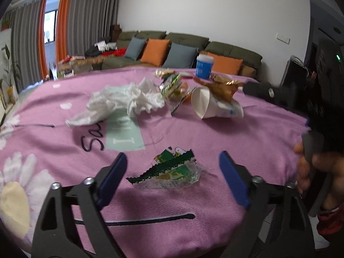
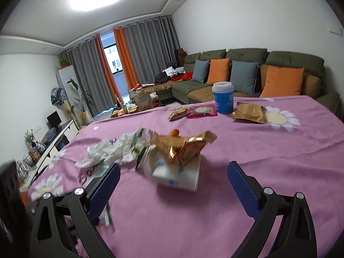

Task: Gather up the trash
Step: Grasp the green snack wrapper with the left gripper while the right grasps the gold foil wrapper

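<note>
Your left gripper [image 1: 172, 176] is wide open and holds nothing. A flat green wrapper [image 1: 169, 169] lies on the pink cloth [image 1: 236, 137] between its fingers, its long side running left to right. Farther back sit crumpled white tissue [image 1: 129, 101], a tipped paper cup [image 1: 212, 105] with its mouth facing you, and a gold wrapper [image 1: 223, 88] on top of it. Your right gripper [image 2: 174, 180] is wide open too, empty, near that cup [image 2: 178, 174]. The blurry cup may hold nothing. A blue cup [image 2: 223, 97] stands upright by the far edge.
</note>
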Available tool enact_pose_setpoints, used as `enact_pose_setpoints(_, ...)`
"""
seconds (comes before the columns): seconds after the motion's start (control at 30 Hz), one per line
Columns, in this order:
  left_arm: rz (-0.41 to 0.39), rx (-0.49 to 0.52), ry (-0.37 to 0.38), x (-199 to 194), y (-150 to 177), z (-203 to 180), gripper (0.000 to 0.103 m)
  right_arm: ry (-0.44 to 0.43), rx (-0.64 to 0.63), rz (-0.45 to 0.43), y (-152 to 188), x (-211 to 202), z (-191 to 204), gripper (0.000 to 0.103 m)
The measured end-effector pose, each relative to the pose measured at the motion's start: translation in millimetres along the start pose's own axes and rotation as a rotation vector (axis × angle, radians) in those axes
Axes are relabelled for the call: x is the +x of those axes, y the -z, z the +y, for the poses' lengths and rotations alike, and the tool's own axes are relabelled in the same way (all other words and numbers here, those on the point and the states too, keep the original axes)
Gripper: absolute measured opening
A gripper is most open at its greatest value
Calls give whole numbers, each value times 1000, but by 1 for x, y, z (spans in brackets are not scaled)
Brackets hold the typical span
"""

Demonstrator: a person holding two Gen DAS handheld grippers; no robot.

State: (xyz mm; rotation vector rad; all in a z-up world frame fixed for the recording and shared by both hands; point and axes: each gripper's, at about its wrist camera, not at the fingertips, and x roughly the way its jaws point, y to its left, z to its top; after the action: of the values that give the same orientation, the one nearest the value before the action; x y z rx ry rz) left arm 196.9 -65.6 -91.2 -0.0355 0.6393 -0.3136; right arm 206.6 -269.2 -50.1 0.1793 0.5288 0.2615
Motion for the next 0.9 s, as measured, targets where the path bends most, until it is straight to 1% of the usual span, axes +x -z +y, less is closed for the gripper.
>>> enact_pose_setpoints(0.03, 10, -6, 3, 3, 1, 1, 73, 0, 8, 10, -4, 5, -2, 96)
enact_pose_setpoints(0.07, 16, -14, 8, 5, 1, 3, 71, -2, 21, 15, -8, 11, -5, 96)
enact_pose_setpoints(0.1, 21, -19, 11, 7, 1, 5, 65, -11, 43, 25, -13, 19, -9, 96)
enact_pose_setpoints(0.13, 23, -17, 15, 8, 1, 5, 62, -13, 59, 34, -16, 24, -13, 96)
enact_pose_setpoints(0.17, 21, -16, 24, 9, 1, 7, 60, -17, 82, 40, -19, 30, -17, 94)
enact_pose_setpoints(0.2, 19, -16, 31, 10, 2, 7, 53, -26, 95, 47, -21, 35, -20, 93)
enact_pose_setpoints(0.3, 13, -12, 50, 10, 2, 8, 49, -28, 123, 66, -25, 46, -25, 83)
enact_pose_setpoints(0.37, 11, -13, 66, 10, 3, 7, 46, -27, 138, 71, -26, 50, -25, 73)
enact_pose_setpoints(0.4, 7, -13, 71, 10, 3, 7, 42, -30, 149, 76, -26, 53, -26, 69)
enact_pose_setpoints(0.47, 2, -9, 83, 9, 2, 7, 41, -33, 164, 76, -26, 54, -28, 53)
enact_pose_setpoints(0.5, 2, -9, 88, 9, 3, 8, 41, -34, 167, 79, -26, 56, -29, 49)
enact_pose_setpoints(0.57, 0, -14, 95, 9, 3, 8, 40, -36, 168, 84, -26, 57, -29, 32)
enact_pose_setpoints(0.6, -3, -17, 100, 9, 3, 9, 39, -37, 167, 84, -26, 57, -29, 28)
enact_pose_setpoints(0.63, -7, -17, 103, 8, 2, 9, 36, -39, 168, 84, -26, 56, -29, 17)
enact_pose_setpoints(0.67, -10, -18, 111, 7, 2, 9, 30, -39, 169, 80, -27, 55, -29, 16)
enact_pose_setpoints(0.8, -20, -25, 114, 4, 2, 10, 28, -38, 162, 48, -30, 46, -25, 16)
enact_pose_setpoints(0.9, -54, -43, 104, -6, -1, 16, 28, -44, 141, 14, -36, 35, -19, 16)
